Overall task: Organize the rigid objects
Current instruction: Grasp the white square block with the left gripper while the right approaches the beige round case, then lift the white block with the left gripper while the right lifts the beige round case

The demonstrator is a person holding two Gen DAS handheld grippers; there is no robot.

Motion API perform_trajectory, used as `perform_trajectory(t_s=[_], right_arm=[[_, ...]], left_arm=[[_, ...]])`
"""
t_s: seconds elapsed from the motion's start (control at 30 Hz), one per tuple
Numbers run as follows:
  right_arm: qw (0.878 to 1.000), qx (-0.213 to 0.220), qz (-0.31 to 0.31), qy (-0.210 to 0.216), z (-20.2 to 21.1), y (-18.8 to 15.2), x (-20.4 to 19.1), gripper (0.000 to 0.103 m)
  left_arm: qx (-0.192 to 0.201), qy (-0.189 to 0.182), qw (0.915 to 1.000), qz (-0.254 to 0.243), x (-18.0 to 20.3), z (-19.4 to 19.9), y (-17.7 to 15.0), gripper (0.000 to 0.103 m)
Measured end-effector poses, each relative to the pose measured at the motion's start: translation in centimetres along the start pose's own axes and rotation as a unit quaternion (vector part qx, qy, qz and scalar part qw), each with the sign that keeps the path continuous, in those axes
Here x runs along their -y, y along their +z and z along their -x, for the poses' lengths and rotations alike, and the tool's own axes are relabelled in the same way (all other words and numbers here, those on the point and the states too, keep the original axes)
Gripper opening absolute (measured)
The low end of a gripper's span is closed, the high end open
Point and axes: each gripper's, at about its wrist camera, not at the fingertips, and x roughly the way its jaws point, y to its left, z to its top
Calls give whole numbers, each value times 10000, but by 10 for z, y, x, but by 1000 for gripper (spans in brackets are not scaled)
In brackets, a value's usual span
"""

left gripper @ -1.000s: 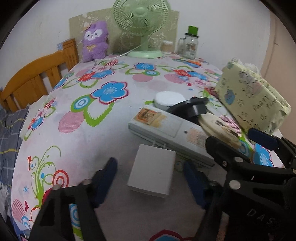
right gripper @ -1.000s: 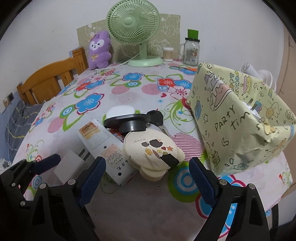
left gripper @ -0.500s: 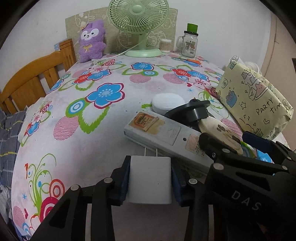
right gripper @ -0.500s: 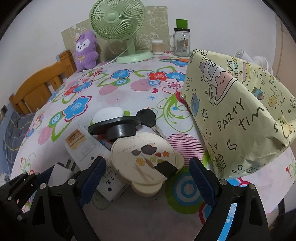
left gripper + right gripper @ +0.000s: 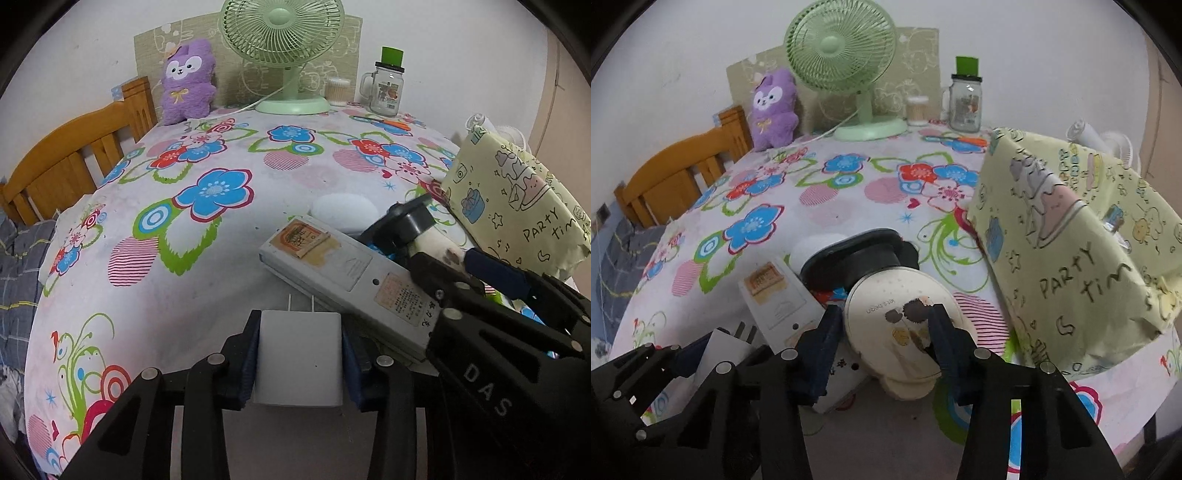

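My left gripper (image 5: 299, 354) is shut on a white plug adapter (image 5: 298, 358), prongs pointing forward, just above the flowered tablecloth (image 5: 207, 236). My right gripper (image 5: 884, 336) is shut on a cream round case (image 5: 897, 325) with a cartoon print. A grey power strip (image 5: 351, 273) lies between them, with a black round lid (image 5: 857, 258) and a white round pad (image 5: 343, 210) behind it. The right gripper's fingers (image 5: 495, 273) show at the right of the left wrist view. The power strip (image 5: 779, 299) also shows in the right wrist view.
A yellow "party time" wrapped box (image 5: 1071, 243) stands at the right. At the far edge are a green fan (image 5: 284, 48), a purple plush (image 5: 188, 81), a glass jar (image 5: 386, 86) and a cotton swab tub (image 5: 338, 90). A wooden chair (image 5: 74, 158) stands at left.
My left gripper closed on the white adapter and lifted it slightly. My right gripper moved forward and closed on the cream round case.
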Motion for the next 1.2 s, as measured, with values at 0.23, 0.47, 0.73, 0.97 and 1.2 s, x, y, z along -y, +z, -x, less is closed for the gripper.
perform_trajectory(t_s=[0.23, 0.47, 0.73, 0.97, 1.2], right_arm=[[10000, -6, 12, 75, 6, -4, 3, 52], [9998, -148, -157, 37, 3, -6, 13, 77], [9969, -302, -705, 184, -12, -4, 26, 96], [9976, -189, -628, 238, -12, 0, 20, 85], [9979, -204, -565, 246, -5, -3, 18, 85]], left_arm=[[26, -107, 9999, -103, 7, 6, -4, 40], [-11, -99, 9999, -119, 11, 5, -4, 40], [-67, -50, 9998, -156, 7, 0, -1, 40], [-75, -38, 9999, -136, 6, -1, 0, 40], [20, -135, 9998, -116, 8, 6, -1, 40]])
